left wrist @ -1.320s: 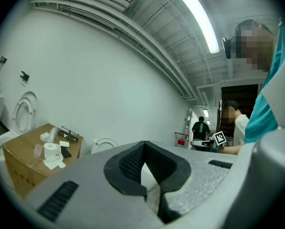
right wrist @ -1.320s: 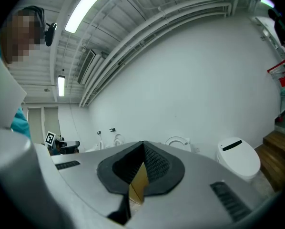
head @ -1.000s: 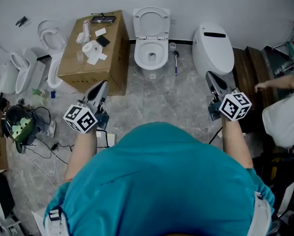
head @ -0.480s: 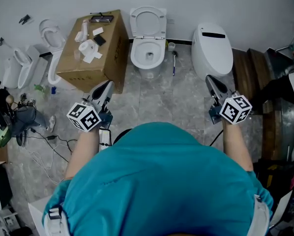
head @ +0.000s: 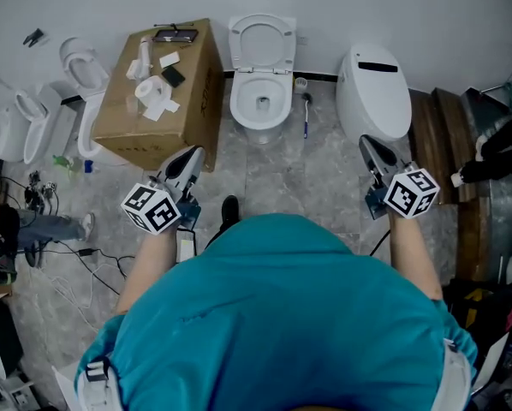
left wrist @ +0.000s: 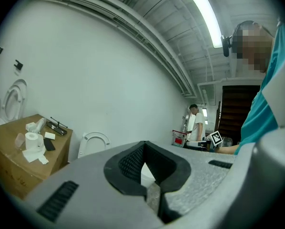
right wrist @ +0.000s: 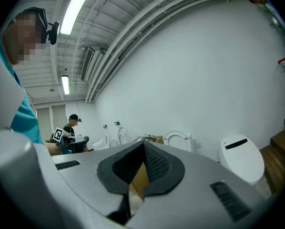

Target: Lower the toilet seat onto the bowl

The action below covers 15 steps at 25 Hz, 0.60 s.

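Observation:
A white toilet (head: 260, 101) stands against the far wall with its seat (head: 262, 41) raised upright against the wall. The bowl is open below the seat. My left gripper (head: 192, 156) is shut and empty, short of the toilet and to its left, near the cardboard box's corner. My right gripper (head: 368, 145) is shut and empty too, off to the toilet's right. The left gripper view shows the upright seat (left wrist: 94, 144) just left of the left gripper (left wrist: 143, 144). In the right gripper view the seat (right wrist: 177, 140) stands right of the right gripper (right wrist: 143, 144).
A cardboard box (head: 162, 88) with paper rolls stands left of the toilet. A second toilet with a closed lid (head: 373, 88) is on the right, a toilet brush (head: 306, 110) between them. Spare toilets (head: 68, 101) and cables (head: 68, 229) fill the left; wooden steps (head: 440, 127) the right.
Both grippers have come a little nearer the toilet and sunk slightly. A black shoe now shows between my arms. The person at the right edge has drawn back.

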Available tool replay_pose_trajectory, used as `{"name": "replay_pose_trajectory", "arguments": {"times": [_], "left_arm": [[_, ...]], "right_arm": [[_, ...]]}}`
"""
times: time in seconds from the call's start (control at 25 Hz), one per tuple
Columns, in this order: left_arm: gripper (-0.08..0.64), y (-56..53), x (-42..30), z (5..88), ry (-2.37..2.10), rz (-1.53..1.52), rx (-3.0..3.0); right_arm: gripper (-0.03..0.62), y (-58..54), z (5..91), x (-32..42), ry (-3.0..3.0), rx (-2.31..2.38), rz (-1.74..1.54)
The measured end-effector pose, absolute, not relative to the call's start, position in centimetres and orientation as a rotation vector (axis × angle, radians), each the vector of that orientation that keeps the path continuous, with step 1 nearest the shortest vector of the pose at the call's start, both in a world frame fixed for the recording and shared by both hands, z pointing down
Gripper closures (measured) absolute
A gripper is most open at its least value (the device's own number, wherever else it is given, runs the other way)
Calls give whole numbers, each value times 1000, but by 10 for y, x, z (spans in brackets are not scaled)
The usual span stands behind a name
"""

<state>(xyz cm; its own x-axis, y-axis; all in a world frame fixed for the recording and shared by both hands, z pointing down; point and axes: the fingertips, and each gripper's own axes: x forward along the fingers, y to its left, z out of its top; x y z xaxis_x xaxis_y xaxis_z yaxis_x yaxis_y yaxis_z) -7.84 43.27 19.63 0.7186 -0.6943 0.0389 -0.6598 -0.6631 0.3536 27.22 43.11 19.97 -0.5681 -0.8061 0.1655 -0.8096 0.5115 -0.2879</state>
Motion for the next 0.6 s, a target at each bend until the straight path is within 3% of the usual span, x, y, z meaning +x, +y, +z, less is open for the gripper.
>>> {"name": "replay_pose_trajectory", "arguments": {"times": [0.6], "left_arm": [[558, 207, -247, 184, -871, -148, 2662]], "right_arm": [[594, 216, 156, 89, -2675, 1582, 445]]}}
